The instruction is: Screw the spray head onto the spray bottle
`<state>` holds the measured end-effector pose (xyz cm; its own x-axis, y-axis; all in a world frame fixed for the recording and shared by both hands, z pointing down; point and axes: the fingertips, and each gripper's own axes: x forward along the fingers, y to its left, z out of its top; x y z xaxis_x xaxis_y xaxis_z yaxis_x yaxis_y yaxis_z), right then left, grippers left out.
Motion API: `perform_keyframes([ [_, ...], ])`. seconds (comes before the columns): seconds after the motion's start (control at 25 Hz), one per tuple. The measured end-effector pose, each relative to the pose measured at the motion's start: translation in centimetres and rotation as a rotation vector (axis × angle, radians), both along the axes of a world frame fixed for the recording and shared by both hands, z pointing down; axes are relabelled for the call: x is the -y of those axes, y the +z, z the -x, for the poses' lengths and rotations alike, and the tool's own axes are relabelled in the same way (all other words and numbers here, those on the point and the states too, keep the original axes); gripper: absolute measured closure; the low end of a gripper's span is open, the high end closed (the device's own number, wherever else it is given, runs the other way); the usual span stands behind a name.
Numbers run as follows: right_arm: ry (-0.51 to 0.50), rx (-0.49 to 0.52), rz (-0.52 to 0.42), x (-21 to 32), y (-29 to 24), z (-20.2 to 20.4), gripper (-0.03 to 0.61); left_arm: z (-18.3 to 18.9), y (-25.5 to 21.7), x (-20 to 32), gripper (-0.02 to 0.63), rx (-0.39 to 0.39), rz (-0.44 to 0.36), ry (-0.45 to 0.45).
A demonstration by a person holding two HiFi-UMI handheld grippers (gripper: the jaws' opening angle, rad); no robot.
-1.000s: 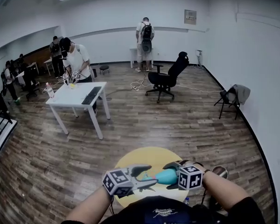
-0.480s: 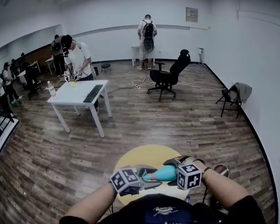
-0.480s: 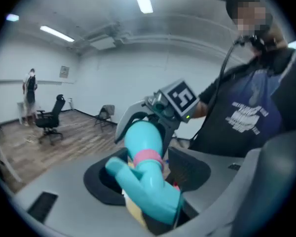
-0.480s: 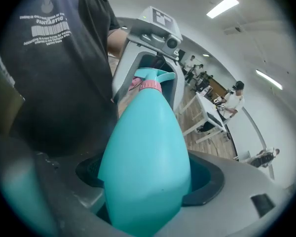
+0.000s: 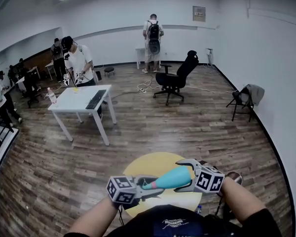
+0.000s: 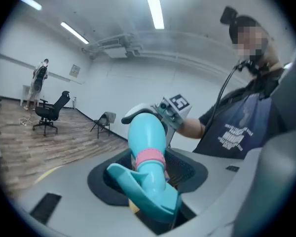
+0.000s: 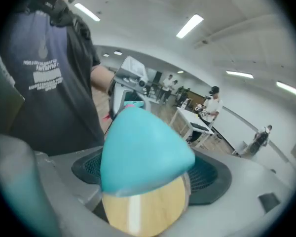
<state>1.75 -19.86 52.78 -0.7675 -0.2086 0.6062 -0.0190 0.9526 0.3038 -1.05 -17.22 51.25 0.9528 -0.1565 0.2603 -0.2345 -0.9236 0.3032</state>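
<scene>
A turquoise spray bottle [image 5: 170, 179] hangs between my two grippers above the yellow round table [image 5: 148, 164]. Its spray head [image 6: 148, 191], with trigger and pink collar [image 6: 149, 157], sits on the neck and lies between the jaws of my left gripper [image 5: 155, 185]. Those jaws have just been closing and press on the head. My right gripper [image 5: 180, 177] is shut round the bottle's wide end, whose yellow base [image 7: 143, 206] fills the right gripper view. Its jaws have just been opening a little, with the bottle still between them. The bottle slopes up toward the right gripper.
A white table [image 5: 79, 100] with a keyboard stands at mid-left, with people beside and behind it. A black office chair [image 5: 175, 80] is further back, and a folding chair [image 5: 244, 100] with clothes stands by the right wall. A round stool [image 5: 232, 177] is close at my right.
The right gripper has risen with the bottle's wide end, so the bottle now slopes upward to the right. The left gripper has stayed nearly in place on the head.
</scene>
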Motion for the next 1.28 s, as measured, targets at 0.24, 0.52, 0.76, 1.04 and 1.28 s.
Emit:
perform_keyframes([
  [0.24, 0.024, 0.321, 0.290, -0.7, -3.4, 1.4, 0.047, 0.6, -0.6, -0.3, 0.373, 0.091, -0.136, 0.042],
  [0.52, -0.028, 0.344, 0.380, -1.5, -2.5, 1.0, 0.086, -0.3, 1.1, -1.7, 0.371, 0.134, -0.144, 0.122],
  [0.76, -0.009, 0.351, 0.430, -2.3, -0.9, 0.4, 0.095, -0.7, 1.7, -2.9, 0.368, 0.242, -0.218, 0.151],
  [1.04, 0.062, 0.428, 0.558, -1.8, 0.7, 0.5, 0.103, -0.3, 2.7, -3.0, 0.368, 0.475, -0.455, 0.135],
  [1.28, 0.064, 0.516, 0.646, -0.9, -0.5, 1.0, 0.103, 0.8, 0.0, -0.4, 0.253, 0.224, -0.326, -0.009],
])
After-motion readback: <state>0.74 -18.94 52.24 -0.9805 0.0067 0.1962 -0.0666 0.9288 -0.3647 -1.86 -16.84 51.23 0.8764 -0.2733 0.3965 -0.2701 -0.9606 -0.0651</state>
